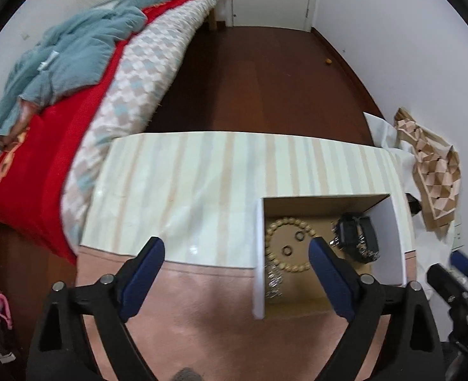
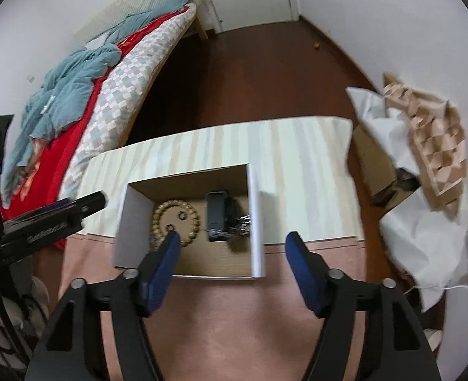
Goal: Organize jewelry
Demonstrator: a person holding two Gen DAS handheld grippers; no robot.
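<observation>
Both the left gripper (image 1: 237, 254) and right gripper (image 2: 234, 247) are wide open and empty. The bead bracelet (image 2: 175, 219) ahead of the right gripper appears light and limp; grasp across one strand of beads.

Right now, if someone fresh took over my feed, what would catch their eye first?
Probably the open cardboard box on the striped table, holding a beaded bracelet, two small rings and a black case with silvery chains beside it. Then the bed's bright red blanket at left. Both the left gripper and right gripper hover open, empty.
</observation>
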